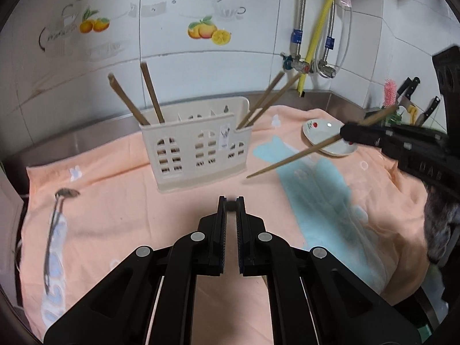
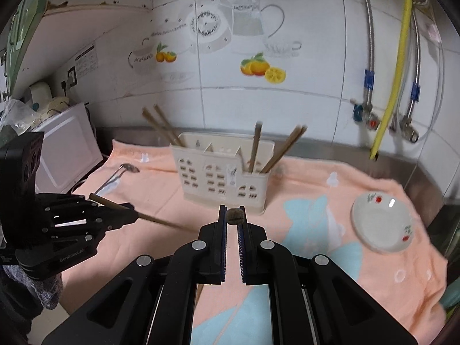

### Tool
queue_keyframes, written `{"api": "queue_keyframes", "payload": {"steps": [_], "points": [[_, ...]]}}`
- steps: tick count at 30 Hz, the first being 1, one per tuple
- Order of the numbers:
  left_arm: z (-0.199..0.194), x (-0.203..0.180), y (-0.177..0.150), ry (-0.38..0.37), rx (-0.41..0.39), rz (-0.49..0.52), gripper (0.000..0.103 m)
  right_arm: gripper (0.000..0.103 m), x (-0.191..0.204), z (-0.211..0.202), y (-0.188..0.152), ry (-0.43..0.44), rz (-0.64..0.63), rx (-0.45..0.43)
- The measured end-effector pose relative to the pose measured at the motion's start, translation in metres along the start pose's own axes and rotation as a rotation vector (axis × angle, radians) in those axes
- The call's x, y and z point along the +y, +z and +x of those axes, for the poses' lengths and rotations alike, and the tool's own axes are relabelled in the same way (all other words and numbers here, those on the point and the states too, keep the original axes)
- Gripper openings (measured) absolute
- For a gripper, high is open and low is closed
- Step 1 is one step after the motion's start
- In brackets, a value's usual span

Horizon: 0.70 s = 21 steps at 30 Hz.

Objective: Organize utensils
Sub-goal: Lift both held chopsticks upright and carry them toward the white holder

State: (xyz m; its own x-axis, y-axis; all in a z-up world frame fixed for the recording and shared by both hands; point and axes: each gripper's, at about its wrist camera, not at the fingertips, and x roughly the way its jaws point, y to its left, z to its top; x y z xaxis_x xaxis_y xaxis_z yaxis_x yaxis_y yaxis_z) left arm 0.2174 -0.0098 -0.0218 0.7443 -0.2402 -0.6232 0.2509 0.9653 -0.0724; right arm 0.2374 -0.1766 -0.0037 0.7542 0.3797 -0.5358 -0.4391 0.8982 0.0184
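A cream utensil holder (image 1: 198, 149) (image 2: 224, 181) stands on the orange towel with two chopsticks (image 1: 138, 97) in its left end and two more (image 1: 267, 100) in its right end. My left gripper (image 1: 231, 204) (image 2: 135, 215) is shut on a chopstick (image 2: 161, 221), whose end shows dark between the tips in the left wrist view. To the right of the holder, my right gripper (image 2: 233, 214) (image 1: 343, 135) is shut on another chopstick (image 1: 287, 159), held above the towel. A metal spoon (image 1: 54, 230) (image 2: 120, 175) lies on the towel to the left of the holder.
A small white dish (image 1: 322, 135) (image 2: 379, 221) with red flowers sits on the towel (image 1: 129, 201) at the right. Knives (image 1: 411, 92) stand in the far right corner. Pipes and a yellow hose (image 2: 394, 86) run down the tiled wall. A white microwave (image 2: 66, 155) stands at the left.
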Motion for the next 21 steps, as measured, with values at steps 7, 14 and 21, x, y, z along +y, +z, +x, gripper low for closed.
{"api": "queue_keyframes", "payload": {"steps": [7,14,21], "points": [[-0.012,0.006,0.029,0.006,-0.037,0.013,0.005,0.007,-0.013,-0.009,0.036,-0.037,-0.026,-0.035],[-0.028,0.01,0.067,0.025,-0.101,0.029,0.005,0.007,-0.02,-0.015,0.062,-0.069,-0.044,-0.06],[-0.043,0.019,0.116,0.053,-0.183,0.024,0.005,0.007,-0.028,-0.009,0.078,-0.076,-0.036,-0.058]]}}
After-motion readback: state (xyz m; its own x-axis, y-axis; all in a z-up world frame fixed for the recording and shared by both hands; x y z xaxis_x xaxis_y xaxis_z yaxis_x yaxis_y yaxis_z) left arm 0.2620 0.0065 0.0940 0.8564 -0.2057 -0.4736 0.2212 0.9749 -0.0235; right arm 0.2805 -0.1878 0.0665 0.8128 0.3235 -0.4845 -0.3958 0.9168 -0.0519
